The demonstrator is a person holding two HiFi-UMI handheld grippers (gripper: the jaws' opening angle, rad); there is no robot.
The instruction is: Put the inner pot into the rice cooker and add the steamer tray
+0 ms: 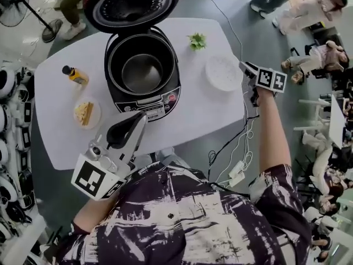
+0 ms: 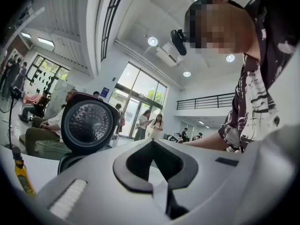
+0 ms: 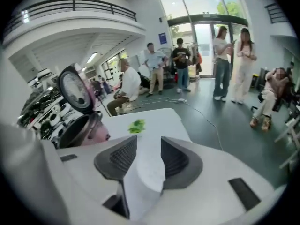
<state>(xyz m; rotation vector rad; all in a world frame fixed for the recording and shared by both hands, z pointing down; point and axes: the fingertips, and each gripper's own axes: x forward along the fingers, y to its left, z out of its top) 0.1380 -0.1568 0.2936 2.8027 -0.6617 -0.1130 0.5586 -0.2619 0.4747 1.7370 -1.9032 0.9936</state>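
1. step in hand, as i judge it: fetching the steamer tray point(image 1: 222, 72). the inner pot point(image 1: 142, 72) already sits down inside the rice cooker point(image 1: 160, 101), upper centre of the head view, with the lid point(image 1: 131, 4) standing open.
2. the tray lies flat on the white table point(image 1: 187, 115), right of the cooker and apart from it, near the table's right edge.
3. right gripper point(image 3: 149, 140): jaws a little apart, tilted down at the tray's right side. something white fills the gap in its own view; it may be tray rim or bare table, and i cannot separate them, both being white. no grip is evident.
4. left gripper point(image 2: 151, 143): jaws closed tip to tip, nothing between them. it hovers at lower centre-left of the head view, in front of the cooker's panel.
5. doing it well: take the tray by its rim, pads square across the thin edge and deep enough that it won't pivot. carry it level leftward, clear the cooker's rim, then lower it flat onto the pot's mouth. mind the green sprig point(image 1: 197, 40) above and left of the tray.
6. looks: a pale, shallow white disc with a faintly dotted face, possibly perforations. it seems light and thin-rimmed, likely to skate on the smooth top if nudged before it is pinched.
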